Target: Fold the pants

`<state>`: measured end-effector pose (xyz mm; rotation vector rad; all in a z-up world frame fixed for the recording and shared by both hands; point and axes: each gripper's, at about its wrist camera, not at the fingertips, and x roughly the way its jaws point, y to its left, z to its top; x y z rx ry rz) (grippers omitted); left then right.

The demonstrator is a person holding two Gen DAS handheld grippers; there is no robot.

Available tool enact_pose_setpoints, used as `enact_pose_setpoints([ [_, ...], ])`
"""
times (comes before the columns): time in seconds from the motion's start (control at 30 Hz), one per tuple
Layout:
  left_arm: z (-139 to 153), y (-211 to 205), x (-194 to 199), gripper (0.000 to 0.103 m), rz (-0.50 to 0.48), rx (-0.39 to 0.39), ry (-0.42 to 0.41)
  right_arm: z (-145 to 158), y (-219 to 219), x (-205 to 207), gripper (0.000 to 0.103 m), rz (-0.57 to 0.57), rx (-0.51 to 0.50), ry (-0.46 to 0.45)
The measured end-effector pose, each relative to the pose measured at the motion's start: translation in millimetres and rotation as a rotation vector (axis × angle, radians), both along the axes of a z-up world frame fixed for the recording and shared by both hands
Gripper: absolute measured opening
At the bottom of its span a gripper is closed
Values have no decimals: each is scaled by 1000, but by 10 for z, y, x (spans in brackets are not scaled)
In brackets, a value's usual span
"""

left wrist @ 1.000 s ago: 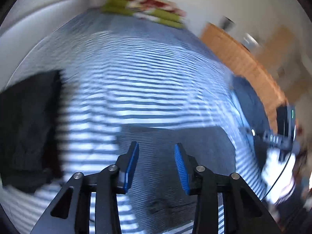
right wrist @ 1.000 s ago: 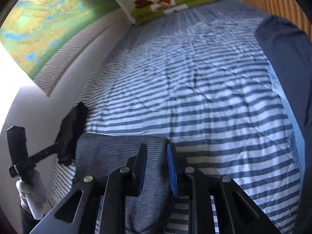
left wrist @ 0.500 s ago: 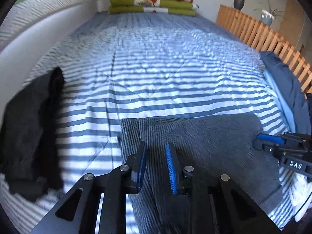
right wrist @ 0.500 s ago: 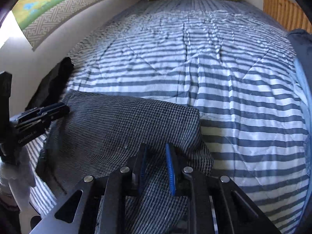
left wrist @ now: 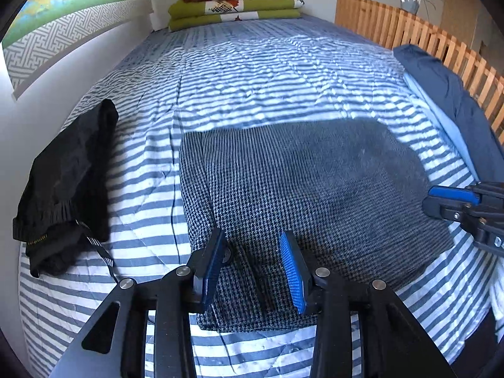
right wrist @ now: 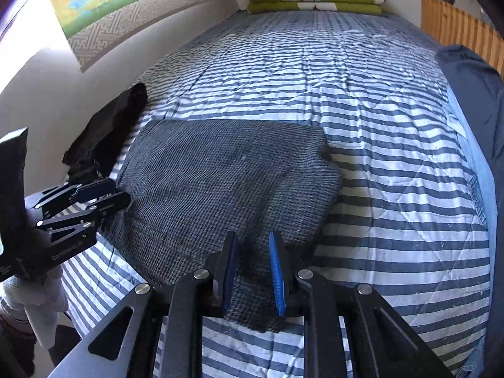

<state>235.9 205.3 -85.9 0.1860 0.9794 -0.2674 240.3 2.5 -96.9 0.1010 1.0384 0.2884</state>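
Observation:
Grey houndstooth pants [left wrist: 299, 189] lie folded into a flat rectangle on the striped bedspread [left wrist: 267, 72]. My left gripper [left wrist: 252, 236] is open over their near left edge, its blue pads spread wide with the cloth lying loose below. In the right wrist view the same pants [right wrist: 220, 173] spread ahead, and my right gripper [right wrist: 253, 236] is open by a narrower gap above their near right corner. Each gripper shows in the other's view: the right gripper [left wrist: 453, 201] at the pants' right side, the left gripper [right wrist: 88, 195] at their left side.
A black garment [left wrist: 69, 173] lies bunched by the wall, left of the pants. Folded green and red blankets [left wrist: 236, 6] are stacked at the far end of the bed. A dark blue cover [left wrist: 450, 94] runs along the right side below a wooden slatted rail [left wrist: 409, 28].
Both grippers held the pants' near edge half a second ago; now both have opened and the pants lie flat. A second ago the left view was still swinging over the fold.

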Motion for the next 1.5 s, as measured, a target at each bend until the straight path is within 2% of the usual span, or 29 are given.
enact_pose_setpoints([
  [0.13,-163,51,80,40,15,-20,33,-152,147,19,19,20,-40,32],
  [0.23,-190,106,106,47,24,-27,35,-213,179,47,20,15,-69,45],
  [0.3,-201,168,119,48,32,-54,49,-188,185,32,20,13,-84,45],
  [0.57,-36,470,93,48,84,-142,67,0,195,-128,21,3,-160,-28],
  [0.67,23,580,151,54,85,-191,95,47,152,-141,29,5,-192,-57],
  [0.73,77,670,231,61,88,-219,106,84,36,-104,47,-13,-175,-60],
  [0.8,114,764,312,79,100,-269,115,94,-176,-34,58,-49,-105,-42],
  [0.87,97,881,429,80,125,-343,153,42,-463,76,58,-96,-3,23],
  [0.93,27,931,545,80,131,-386,205,-20,-640,150,58,-128,34,63],
  [1.07,-82,888,611,80,131,-375,234,-53,-722,186,58,-168,-33,68],
  [1.2,-191,819,636,80,122,-365,257,-12,-609,176,58,-167,-91,38],
  [1.5,-300,751,702,80,110,-359,280,-81,-468,252,58,-128,-108,39],
])
